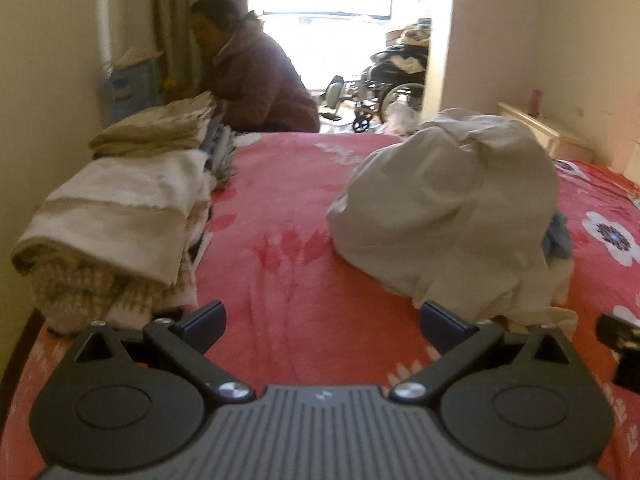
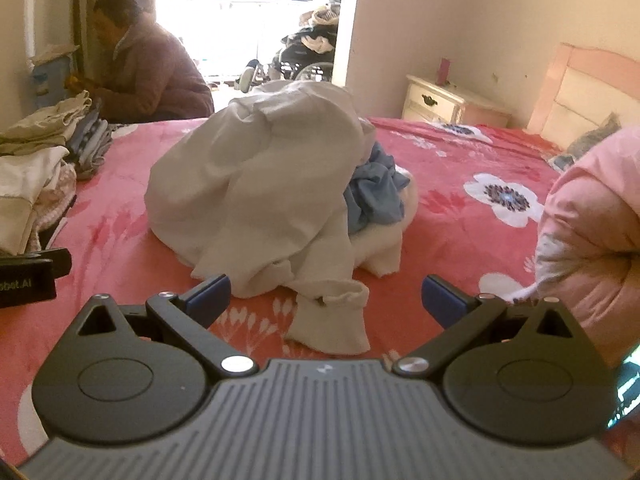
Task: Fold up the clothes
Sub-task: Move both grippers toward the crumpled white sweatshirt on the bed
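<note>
A heap of unfolded clothes (image 2: 256, 184) is lying on the bed (image 2: 460, 200) at 12 o'clock from the right gripper (image 2: 325, 300), one cuff (image 2: 332, 320) trailing between its spread jaws. From the left gripper (image 1: 322, 322) the heap is sitting at 1 o'clock, and 2 stacks of folded clothes (image 1: 120, 208) are lying at 10 o'clock along the bed's edge. Behind the stacks a person (image 1: 248, 72) is sitting past the far edge. A nightstand (image 2: 444, 100) is standing at 2 o'clock behind the bed, a wheelchair (image 1: 384, 92) farther back.
</note>
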Motion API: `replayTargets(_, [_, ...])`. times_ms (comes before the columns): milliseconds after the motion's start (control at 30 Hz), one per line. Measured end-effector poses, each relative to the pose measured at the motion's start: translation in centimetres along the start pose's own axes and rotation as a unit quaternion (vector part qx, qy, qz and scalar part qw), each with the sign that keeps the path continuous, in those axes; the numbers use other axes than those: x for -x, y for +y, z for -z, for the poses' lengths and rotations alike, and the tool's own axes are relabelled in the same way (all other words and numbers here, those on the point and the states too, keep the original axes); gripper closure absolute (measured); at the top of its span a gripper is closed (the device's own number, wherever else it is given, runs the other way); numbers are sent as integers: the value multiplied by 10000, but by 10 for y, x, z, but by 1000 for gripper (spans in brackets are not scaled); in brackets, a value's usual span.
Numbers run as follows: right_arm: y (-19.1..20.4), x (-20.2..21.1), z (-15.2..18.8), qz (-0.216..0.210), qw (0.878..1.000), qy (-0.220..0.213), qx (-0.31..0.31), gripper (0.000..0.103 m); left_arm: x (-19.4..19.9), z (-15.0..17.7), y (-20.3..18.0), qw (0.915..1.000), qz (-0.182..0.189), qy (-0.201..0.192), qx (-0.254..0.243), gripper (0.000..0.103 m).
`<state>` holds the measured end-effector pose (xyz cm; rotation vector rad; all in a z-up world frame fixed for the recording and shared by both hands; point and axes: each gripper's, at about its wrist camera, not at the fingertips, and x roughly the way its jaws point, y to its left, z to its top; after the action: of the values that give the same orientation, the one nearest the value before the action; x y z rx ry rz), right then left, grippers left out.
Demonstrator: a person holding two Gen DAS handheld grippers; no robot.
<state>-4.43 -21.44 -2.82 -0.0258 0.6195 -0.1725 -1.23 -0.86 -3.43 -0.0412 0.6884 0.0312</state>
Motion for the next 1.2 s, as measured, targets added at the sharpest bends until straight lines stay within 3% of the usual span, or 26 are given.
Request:
replayTargets(133, [-3, 2, 0, 164, 9999, 41, -1, 1, 4, 3, 5, 9999, 63, -78, 69, 0])
replayTargets(267, [-9, 0, -1, 310, 9994, 73, -133, 1, 5, 2, 6, 9999, -116, -107, 36, 0])
replayTargets(567, [-5, -3, 0, 327, 9994, 78, -62, 1, 1, -2, 16, 9997, -106, -110, 216, 0])
replayTargets(1200, [-2, -26, -3, 519, 9976, 426, -151, 1, -10, -2, 6, 9997, -84, -228, -96, 0])
